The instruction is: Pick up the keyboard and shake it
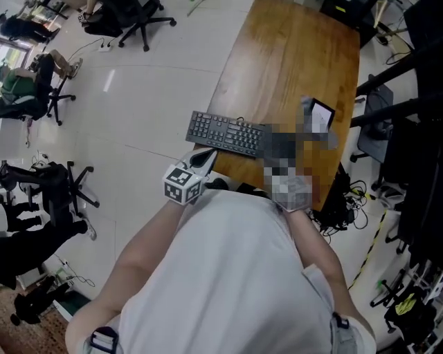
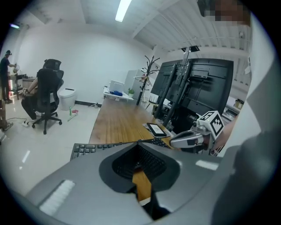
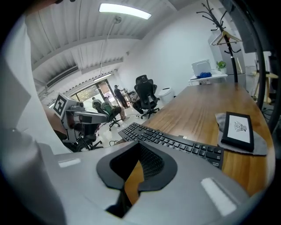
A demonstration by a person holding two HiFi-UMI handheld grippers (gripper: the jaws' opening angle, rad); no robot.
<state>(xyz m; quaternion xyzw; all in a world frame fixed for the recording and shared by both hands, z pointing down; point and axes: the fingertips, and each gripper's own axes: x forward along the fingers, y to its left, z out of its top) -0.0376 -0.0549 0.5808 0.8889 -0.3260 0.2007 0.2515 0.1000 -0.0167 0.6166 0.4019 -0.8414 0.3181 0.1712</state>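
The long wooden table [image 1: 297, 62] runs away from the person across a pale tiled floor [image 1: 159, 90], with office chairs [image 1: 138, 21] well off to the left. The keyboard [image 1: 225, 133] lies flat across the table's near end, and its left end seems to stick out past the table's edge over the floor. Just beside its right end a tablet [image 3: 237, 128] rests on a grey cloth [image 3: 260, 147].

The left gripper [image 1: 201, 159] hangs just in front of the keyboard's left half. The right gripper [image 2: 175, 140] is near the right half. Both have their jaws fully together and hold nothing; only bare wood shows through the hollow between the pads. Neither touches the keyboard, so the pick-up has not begun.

The main risk, as I judge it, is going in with the jaws closed. They would push the keyboard instead of taking it, and with that end overhanging it could slide or tip off the edge. A pinch on the thin front lip alone could let it slip during the shake. The tablet is close enough that a swinging right end might knock it. A thin cable [image 1: 239, 119] at the keyboard's back edge could snag.
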